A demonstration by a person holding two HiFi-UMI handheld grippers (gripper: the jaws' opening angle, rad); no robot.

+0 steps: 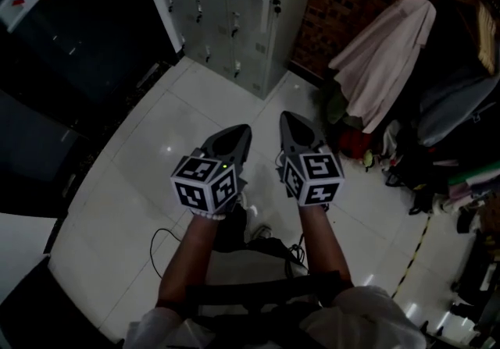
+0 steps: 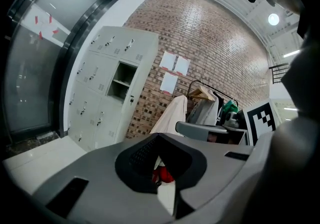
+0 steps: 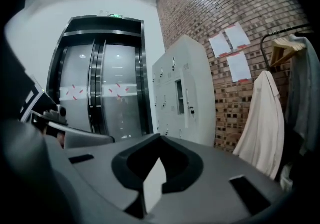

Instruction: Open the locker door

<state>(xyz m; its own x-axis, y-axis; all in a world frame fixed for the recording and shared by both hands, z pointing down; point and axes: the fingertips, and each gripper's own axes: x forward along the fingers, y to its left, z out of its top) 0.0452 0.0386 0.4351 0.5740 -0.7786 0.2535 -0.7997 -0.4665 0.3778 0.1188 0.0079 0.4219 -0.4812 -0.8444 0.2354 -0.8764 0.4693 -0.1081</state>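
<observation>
The grey metal locker (image 1: 226, 12) stands far ahead against the brick wall, several floor tiles away from both grippers. It has several small doors with handles; one compartment (image 2: 121, 81) in its upper part stands open, showing a shelf. That locker (image 3: 180, 92) also shows in the right gripper view, with a key hanging at one door (image 3: 190, 110). My left gripper (image 1: 241, 130) and right gripper (image 1: 287, 117) are held side by side at waist height, pointing toward the locker. Both have their jaws together and hold nothing. Left gripper's tip (image 2: 159, 135) and right gripper's tip (image 3: 160, 137) touch nothing.
A beige coat (image 1: 383, 58) hangs on a rack to the right of the locker, with bags and clutter (image 1: 453, 144) on the floor beyond it. Dark glass doors (image 1: 70, 43) fill the left side. Cables (image 1: 164, 242) lie by the person's feet. Striped tape (image 1: 414, 250) marks the floor.
</observation>
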